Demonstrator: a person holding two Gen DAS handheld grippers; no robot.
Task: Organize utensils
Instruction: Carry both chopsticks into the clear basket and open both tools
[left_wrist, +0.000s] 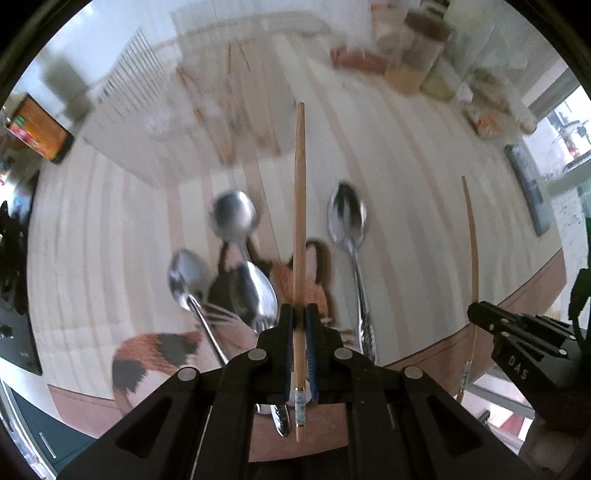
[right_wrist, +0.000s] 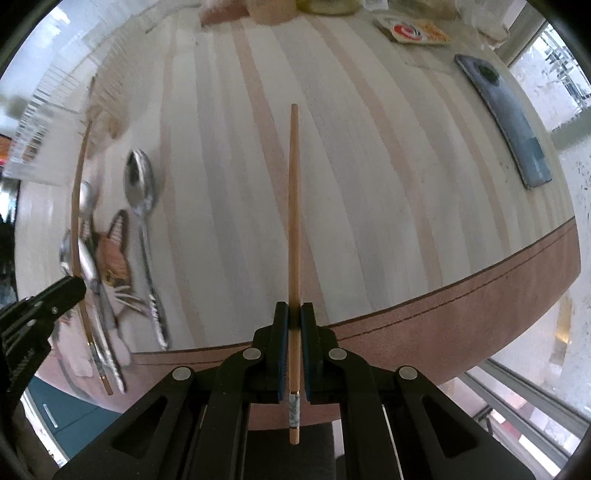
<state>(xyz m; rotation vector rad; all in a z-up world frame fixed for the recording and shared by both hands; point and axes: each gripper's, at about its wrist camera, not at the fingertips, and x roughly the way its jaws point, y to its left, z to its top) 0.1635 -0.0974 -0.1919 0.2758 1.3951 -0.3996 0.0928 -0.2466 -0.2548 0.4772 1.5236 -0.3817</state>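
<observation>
Above the striped table (right_wrist: 369, 184), left fingers (left_wrist: 300, 314) clenching a chopstick (left_wrist: 299, 221), right fingers (right_wrist: 294, 314) clenching another chopstick (right_wrist: 294, 221)

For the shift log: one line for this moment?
left gripper: shut on chopstick | right gripper: shut on second chopstick | spoons: on table
</observation>
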